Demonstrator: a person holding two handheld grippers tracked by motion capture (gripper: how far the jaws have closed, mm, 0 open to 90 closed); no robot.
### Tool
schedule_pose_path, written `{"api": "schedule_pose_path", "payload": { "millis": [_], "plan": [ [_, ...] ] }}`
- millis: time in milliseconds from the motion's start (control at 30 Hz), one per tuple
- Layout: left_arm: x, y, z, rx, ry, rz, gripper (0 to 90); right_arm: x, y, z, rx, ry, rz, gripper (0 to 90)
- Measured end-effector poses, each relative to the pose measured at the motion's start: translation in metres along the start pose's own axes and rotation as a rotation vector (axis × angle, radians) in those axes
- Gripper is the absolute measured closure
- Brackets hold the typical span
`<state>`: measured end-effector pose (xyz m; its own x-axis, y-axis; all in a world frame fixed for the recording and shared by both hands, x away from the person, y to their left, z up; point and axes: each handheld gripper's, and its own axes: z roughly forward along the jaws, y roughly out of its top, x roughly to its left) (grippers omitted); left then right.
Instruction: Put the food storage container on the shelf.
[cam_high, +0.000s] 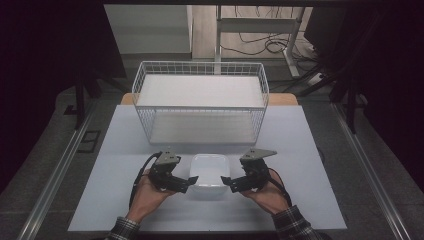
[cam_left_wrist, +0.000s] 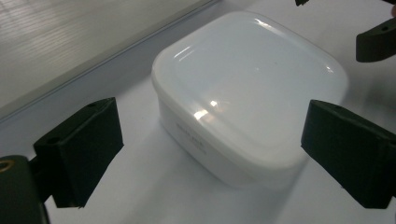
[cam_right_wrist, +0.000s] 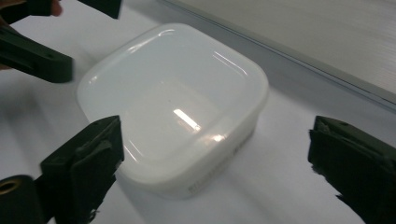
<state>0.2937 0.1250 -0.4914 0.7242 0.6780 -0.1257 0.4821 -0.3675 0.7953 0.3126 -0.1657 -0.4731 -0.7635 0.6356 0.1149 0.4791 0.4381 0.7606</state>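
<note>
A white square plastic container (cam_high: 210, 175) with rounded corners sits on the pale table (cam_high: 300, 190), near its front edge. My left gripper (cam_high: 189, 182) is at the container's left side, open, its fingertips just short of the wall. My right gripper (cam_high: 226, 183) mirrors it at the right side, also open. In the left gripper view the container (cam_left_wrist: 247, 88) lies ahead of the spread jaws of the left gripper (cam_left_wrist: 210, 154). In the right gripper view the container (cam_right_wrist: 177, 98) lies ahead of the open right gripper (cam_right_wrist: 215, 163), with the near jaw close to its corner.
A white wire basket (cam_high: 200, 95) with a white floor stands just behind the container, across the table's middle. Dark floor, rails and a desk frame with cables (cam_high: 270, 42) surround the table.
</note>
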Motion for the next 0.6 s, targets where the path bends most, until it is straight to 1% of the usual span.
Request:
{"api": "schedule_pose_path", "payload": {
  "millis": [67,133,167,267,300,367,400,467,500,533,600],
  "plan": [
    [0.001,0.003,0.007,0.010,0.002,0.001,6.5,0.001,0.005,0.005,0.013,0.004,-0.002,7.0],
    [0.002,0.005,0.014,0.017,-0.005,-0.004,6.7,0.001,0.010,0.011,0.027,-0.004,-0.009,8.0],
    [0.003,0.005,0.017,0.011,-0.019,-0.012,6.2,0.000,0.011,0.015,0.035,0.001,-0.010,8.0],
    [0.007,0.002,0.024,-0.001,-0.064,-0.054,3.2,-0.002,0.013,0.023,0.044,0.027,-0.001,7.3],
    [0.007,0.000,0.026,0.006,-0.069,-0.048,3.1,-0.002,0.012,0.026,0.051,0.038,0.001,6.9],
    [0.009,-0.002,0.026,-0.002,-0.092,-0.079,4.1,-0.002,0.009,0.030,0.074,0.043,0.006,6.3],
    [0.009,-0.003,0.026,-0.006,-0.102,-0.085,5.4,-0.002,0.007,0.031,0.074,0.051,0.021,6.9],
    [0.010,-0.006,0.026,-0.011,-0.139,-0.107,9.1,-0.004,0.005,0.030,0.078,0.081,0.056,9.8],
    [0.009,-0.008,0.026,-0.007,-0.185,-0.122,11.2,-0.005,0.004,0.030,0.083,0.096,0.068,13.2],
    [0.008,-0.009,0.026,-0.004,-0.187,-0.125,13.0,-0.005,0.003,0.029,0.090,0.118,0.086,13.9],
    [0.005,-0.012,0.022,0.004,-0.188,-0.144,14.7,-0.005,0.000,0.027,0.096,0.132,0.112,16.3]
  ]
}}
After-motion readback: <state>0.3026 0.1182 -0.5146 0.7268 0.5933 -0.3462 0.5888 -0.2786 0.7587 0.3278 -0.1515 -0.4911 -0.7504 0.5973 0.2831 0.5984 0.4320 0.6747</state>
